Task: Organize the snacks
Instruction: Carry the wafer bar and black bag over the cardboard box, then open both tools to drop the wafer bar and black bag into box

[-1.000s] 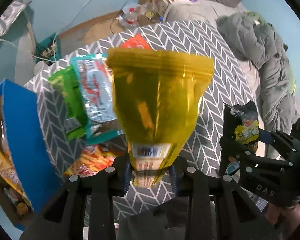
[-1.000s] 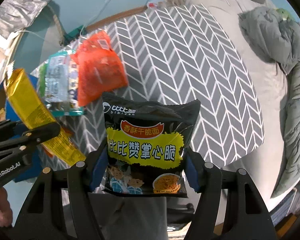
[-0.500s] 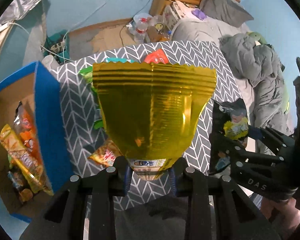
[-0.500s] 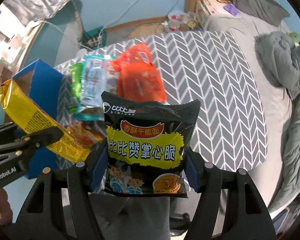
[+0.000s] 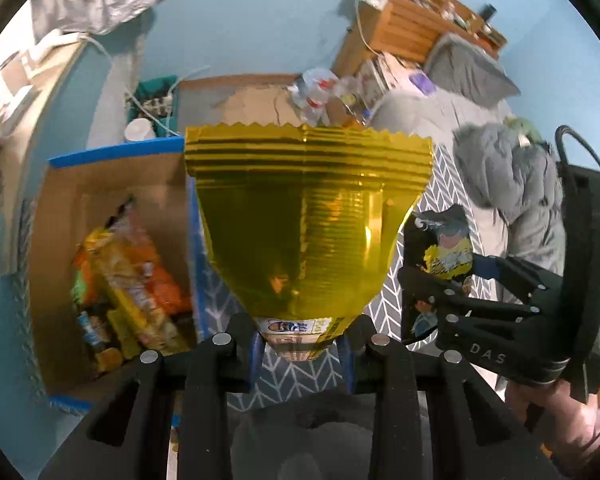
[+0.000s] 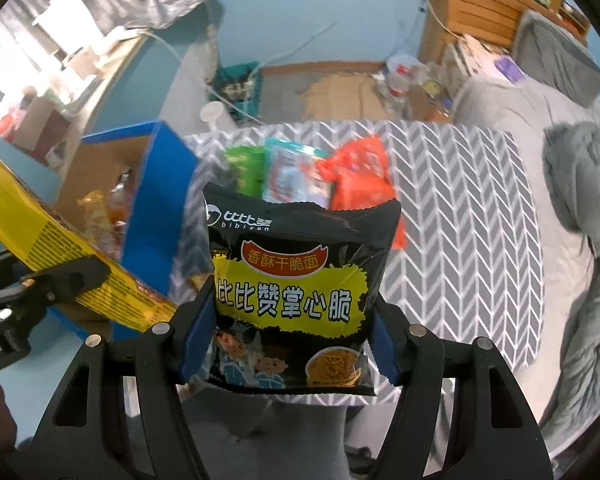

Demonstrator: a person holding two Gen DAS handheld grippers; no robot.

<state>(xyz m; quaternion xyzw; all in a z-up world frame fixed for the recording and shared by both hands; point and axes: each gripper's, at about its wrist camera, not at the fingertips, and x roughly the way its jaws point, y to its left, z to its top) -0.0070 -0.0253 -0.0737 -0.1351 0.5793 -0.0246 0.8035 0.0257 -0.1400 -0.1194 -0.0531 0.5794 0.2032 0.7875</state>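
My left gripper (image 5: pixel 302 354) is shut on the bottom end of a shiny gold snack bag (image 5: pixel 308 216), held upright in the air. The same gold bag (image 6: pixel 52 248) shows edge-on at the left of the right wrist view. My right gripper (image 6: pixel 288 336) is shut on a black noodle-snack packet (image 6: pixel 296 296) with yellow lettering; that packet (image 5: pixel 444 248) hangs at the right in the left wrist view. A blue-sided cardboard box (image 5: pixel 112 156) with several snack packs inside (image 5: pixel 132 280) lies below and left of the gold bag.
Green (image 6: pixel 242 168), teal (image 6: pixel 296 172) and orange-red (image 6: pixel 360 176) snack bags lie on a grey chevron cloth (image 6: pixel 472 216) beside the box (image 6: pixel 160 200). A grey blanket (image 6: pixel 580 200) lies to the right. Floor clutter and a wooden shelf (image 6: pixel 488 4) stand behind.
Both grippers have risen and moved left with their packets. The open box has come fully into the left wrist view, and the loose snacks have slipped behind the gold bag.
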